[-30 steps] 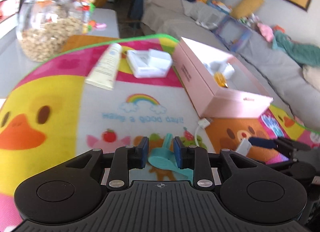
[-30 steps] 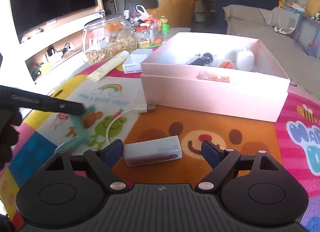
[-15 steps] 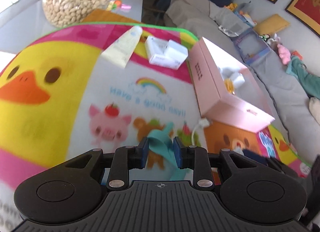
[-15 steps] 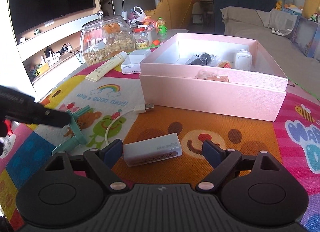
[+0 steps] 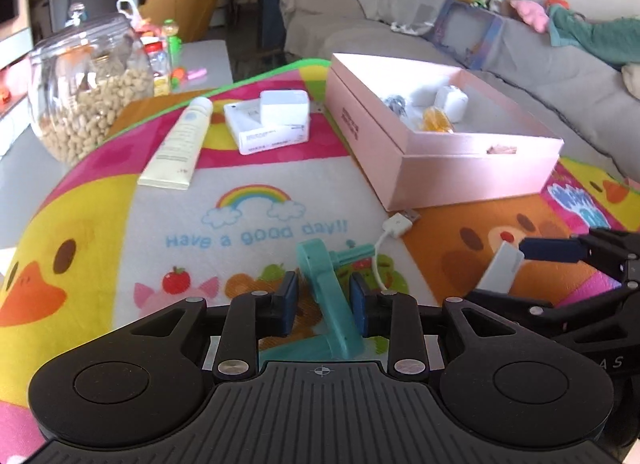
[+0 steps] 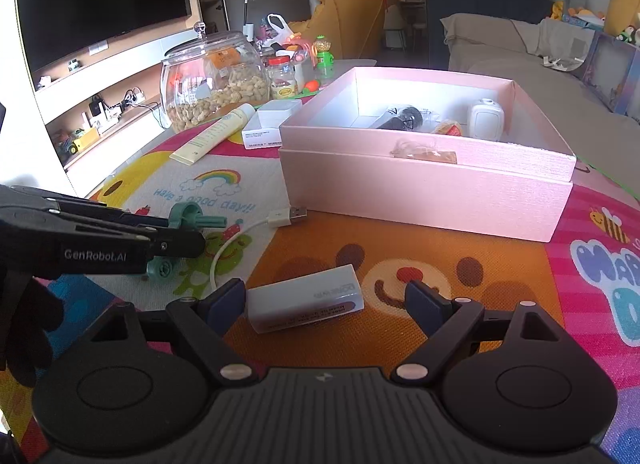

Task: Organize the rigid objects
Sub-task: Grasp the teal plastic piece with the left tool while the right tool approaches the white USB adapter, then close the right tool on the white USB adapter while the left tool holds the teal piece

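My left gripper (image 5: 324,304) is shut on a teal plastic toy piece (image 5: 326,288) and holds it above the colourful play mat (image 5: 256,223); it also shows in the right wrist view (image 6: 182,238). My right gripper (image 6: 324,300) is open, its jaws on either side of a small white box (image 6: 306,298) lying on the mat; that box also shows in the left wrist view (image 5: 500,266). An open pink box (image 6: 424,179) holding several small items stands beyond.
A white USB cable (image 6: 280,217) lies between the teal piece and the pink box. A cream tube (image 5: 180,143), white boxes (image 5: 272,119) and a glass jar of nuts (image 5: 88,83) are at the back left. A grey sofa (image 5: 520,63) is behind.
My left gripper has lifted and swung with the teal piece, so its view turned toward the pink box. My right gripper has barely moved and stays open around the white box.
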A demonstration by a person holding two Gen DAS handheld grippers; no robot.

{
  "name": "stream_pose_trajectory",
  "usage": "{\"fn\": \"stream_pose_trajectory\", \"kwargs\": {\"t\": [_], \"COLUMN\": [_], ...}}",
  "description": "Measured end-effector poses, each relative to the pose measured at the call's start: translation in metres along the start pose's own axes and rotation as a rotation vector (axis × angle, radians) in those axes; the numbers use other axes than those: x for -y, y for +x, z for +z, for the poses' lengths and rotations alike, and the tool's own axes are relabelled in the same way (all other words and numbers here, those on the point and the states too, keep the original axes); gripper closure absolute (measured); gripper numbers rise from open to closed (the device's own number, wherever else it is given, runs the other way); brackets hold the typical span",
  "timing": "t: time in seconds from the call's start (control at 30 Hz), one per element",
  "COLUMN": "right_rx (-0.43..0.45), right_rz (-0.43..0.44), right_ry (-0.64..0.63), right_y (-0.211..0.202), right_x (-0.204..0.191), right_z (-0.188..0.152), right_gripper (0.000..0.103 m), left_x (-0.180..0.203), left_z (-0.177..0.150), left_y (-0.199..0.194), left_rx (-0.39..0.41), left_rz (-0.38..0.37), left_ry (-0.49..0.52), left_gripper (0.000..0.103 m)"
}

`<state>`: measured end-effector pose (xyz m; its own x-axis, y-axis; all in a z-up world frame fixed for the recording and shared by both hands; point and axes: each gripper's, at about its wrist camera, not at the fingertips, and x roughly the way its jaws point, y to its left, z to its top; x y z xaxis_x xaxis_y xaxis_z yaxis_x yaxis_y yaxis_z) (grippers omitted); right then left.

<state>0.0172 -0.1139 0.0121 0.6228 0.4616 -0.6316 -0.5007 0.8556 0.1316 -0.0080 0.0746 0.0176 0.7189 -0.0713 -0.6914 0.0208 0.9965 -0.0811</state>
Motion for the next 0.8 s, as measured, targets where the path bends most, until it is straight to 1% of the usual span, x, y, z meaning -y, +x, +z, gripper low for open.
{"fn": "stream_pose_trajectory", "kwargs": {"t": [0.03, 0.1, 0.13, 0.17, 0.23, 0.3, 0.4, 0.5, 0.57, 0.6, 0.63, 0.73, 0.8], "right_rx": [0.0, -0.004, -0.008, -0.011, -0.017, -0.027, -0.033, -0.032, -0.032, -0.033, -0.034, -0.038, -0.04], "right_rz": [0.001, 0.009, 0.019, 0.028, 0.034, 0.034, 0.034, 0.038, 0.037, 0.035, 0.033, 0.029, 0.029], "right_ry": [0.001, 0.003, 0.003, 0.003, -0.001, -0.017, -0.03, -0.026, -0.028, -0.031, -0.035, -0.044, -0.048], "right_y": [0.0, 0.0, 0.0, 0.0, 0.002, 0.003, 0.005, 0.005, 0.005, 0.005, 0.005, 0.005, 0.006], "right_x": [0.0, 0.0, 0.001, 0.001, 0.0, -0.002, -0.003, -0.001, -0.001, -0.001, -0.002, -0.003, -0.004], "right_z": [0.0, 0.0, 0.001, 0.001, 0.002, 0.002, 0.002, 0.002, 0.002, 0.002, 0.002, 0.001, 0.002], "right_gripper": [0.016, 0.015, 0.013, 0.011, 0.009, 0.007, 0.005, 0.005, 0.005, 0.005, 0.005, 0.005, 0.004], "left_x": [-0.003, -0.005, -0.005, -0.005, -0.005, -0.008, -0.013, -0.014, -0.016, -0.015, -0.014, -0.013, -0.013], "left_z": [0.0, -0.001, -0.003, -0.005, -0.009, -0.012, -0.014, -0.012, -0.01, -0.009, -0.009, -0.008, -0.005], "left_y": [-0.001, -0.003, -0.004, -0.005, -0.012, -0.018, -0.022, -0.021, -0.02, -0.02, -0.02, -0.02, -0.018], "left_rx": [0.006, 0.013, 0.006, -0.007, -0.017, -0.038, -0.061, -0.074, -0.081, -0.085, -0.088, -0.103, -0.113], "left_rz": [0.015, 0.064, 0.077, 0.072, 0.039, 0.007, -0.046, -0.068, -0.088, -0.097, -0.104, -0.124, -0.136], "left_ry": [-0.004, 0.03, 0.059, 0.089, 0.16, 0.196, 0.191, 0.188, 0.174, 0.176, 0.185, 0.214, 0.196], "left_gripper": [0.075, 0.076, 0.078, 0.078, 0.079, 0.079, 0.078, 0.078, 0.076, 0.072, 0.069, 0.066, 0.062]}}
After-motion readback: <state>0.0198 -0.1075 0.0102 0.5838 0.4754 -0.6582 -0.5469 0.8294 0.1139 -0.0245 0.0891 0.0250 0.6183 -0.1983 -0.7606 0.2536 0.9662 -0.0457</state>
